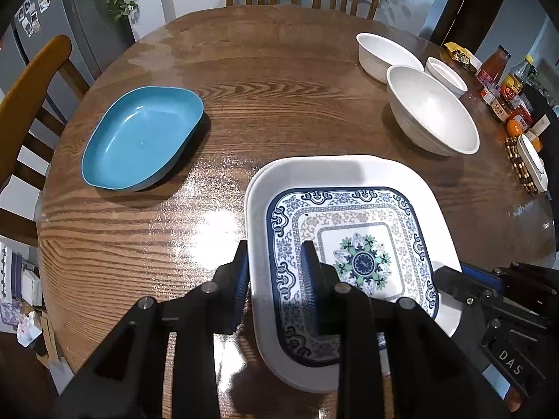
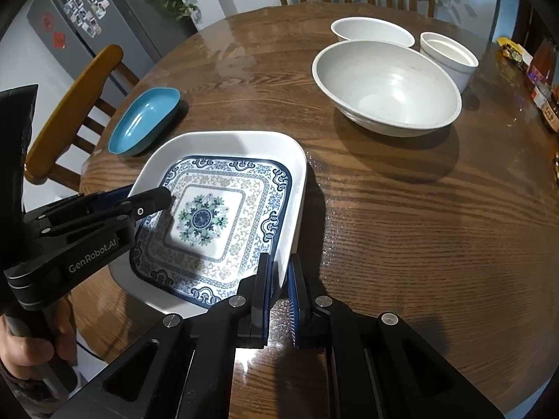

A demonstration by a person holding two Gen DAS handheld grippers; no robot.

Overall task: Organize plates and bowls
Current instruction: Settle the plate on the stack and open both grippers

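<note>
A white square dish [image 1: 332, 171] [image 2: 237, 139] sits at the table's near edge with a blue-patterned square plate [image 1: 363, 230] [image 2: 223, 188] inside it. My left gripper [image 1: 275, 248] [image 2: 146, 197] is shut on the dish's left rim, one finger outside and one over the patterned plate's edge. On the opposite rim my right gripper [image 2: 281, 262] [image 1: 450, 276] is also shut. Whether the dish rests on the table I cannot tell. A teal oval dish [image 1: 139, 139] [image 2: 146, 122] lies to the left. Three white bowls stand far right: a large one [image 1: 433, 111] [image 2: 384, 83], an oval one [image 1: 384, 52] [image 2: 370, 29], a small one [image 1: 445, 73] [image 2: 449, 52].
The round wooden table [image 1: 279, 80] has chairs [image 1: 31, 80] at its left and far sides. Bottles and jars [image 1: 503, 83] crowd its right edge, beside a trivet with a white dish [image 1: 531, 164]. A hand [image 2: 28, 345] holds the left gripper's handle. A grey fridge [image 2: 80, 24] stands behind.
</note>
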